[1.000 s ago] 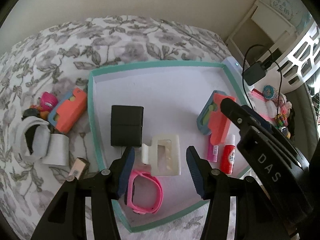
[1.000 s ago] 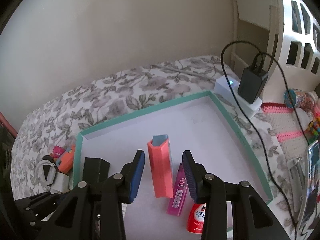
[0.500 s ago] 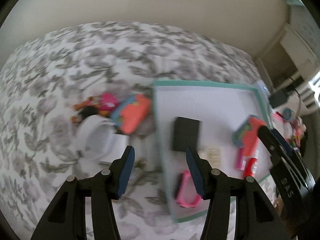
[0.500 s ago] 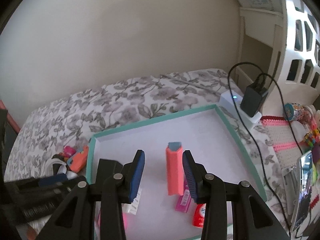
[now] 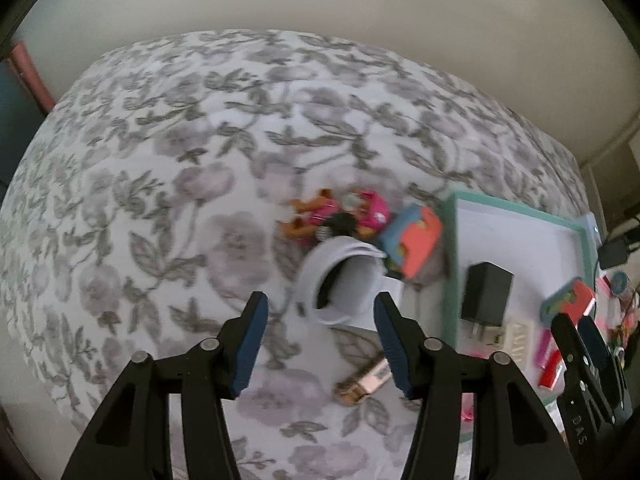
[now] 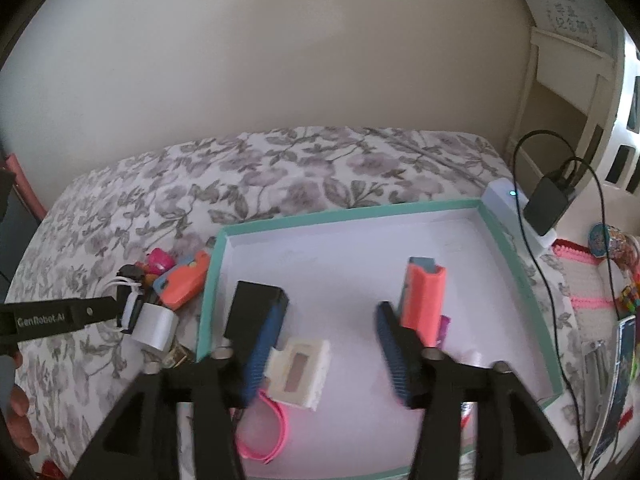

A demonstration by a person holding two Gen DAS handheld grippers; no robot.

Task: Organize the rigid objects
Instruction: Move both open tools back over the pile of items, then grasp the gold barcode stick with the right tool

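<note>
left wrist: left tongs [image 5: 318,328] just opened wider, grasping nothing, above white tape roll [image 5: 344,288] on floral bed | right wrist: right tongs [image 6: 324,344] just released, empty; orange case [image 6: 424,300] upright in teal tray [image 6: 516,264] beside right finger

White lettering "GenRobot.AI" runs along the black arm of the left tongs [image 6: 60,317] at the left edge of the right wrist view. In the left wrist view, "DAS" stands in pale letters on the black body of the right tongs [image 5: 578,420] at the lower right. Other print is too blurred to read.
</note>
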